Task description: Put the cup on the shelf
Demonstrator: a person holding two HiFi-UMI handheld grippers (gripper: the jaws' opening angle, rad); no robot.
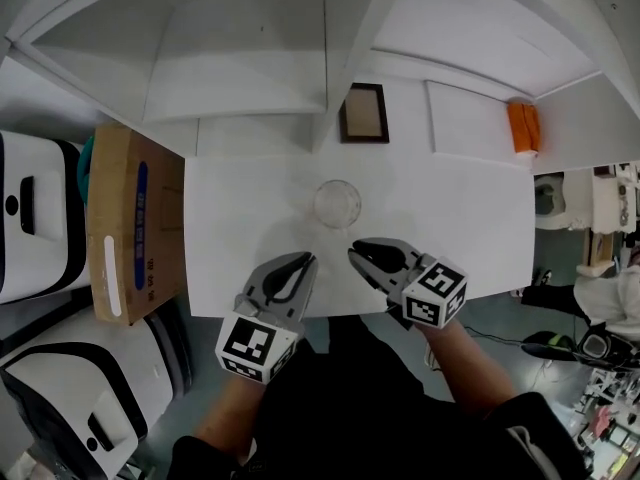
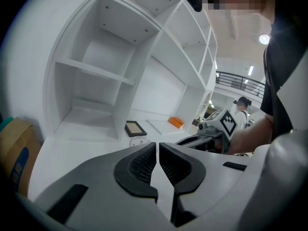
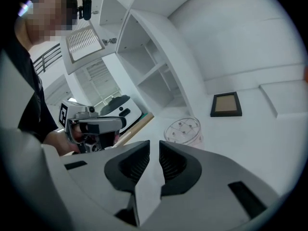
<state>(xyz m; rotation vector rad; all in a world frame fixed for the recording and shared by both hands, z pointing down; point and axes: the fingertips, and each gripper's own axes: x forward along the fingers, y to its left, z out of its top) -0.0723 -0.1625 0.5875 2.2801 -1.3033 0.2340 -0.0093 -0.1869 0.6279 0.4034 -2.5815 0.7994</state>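
L tongs (image 1: 307,259), R tongs (image 1: 354,252) shut, nr cup (image 1: 337,204).

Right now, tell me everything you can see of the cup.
The cup is a clear, colourless tumbler, glass or plastic by its look, with small dots showing through it. It stands upright and looks empty, on the white table in front of the shelf unit, near a dark picture frame. Only the table touches it.

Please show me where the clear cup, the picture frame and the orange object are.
clear cup (image 1: 337,204), head view, middle of its round body
picture frame (image 1: 363,114), head view, its brown inner panel
orange object (image 1: 523,128), head view, middle of its top
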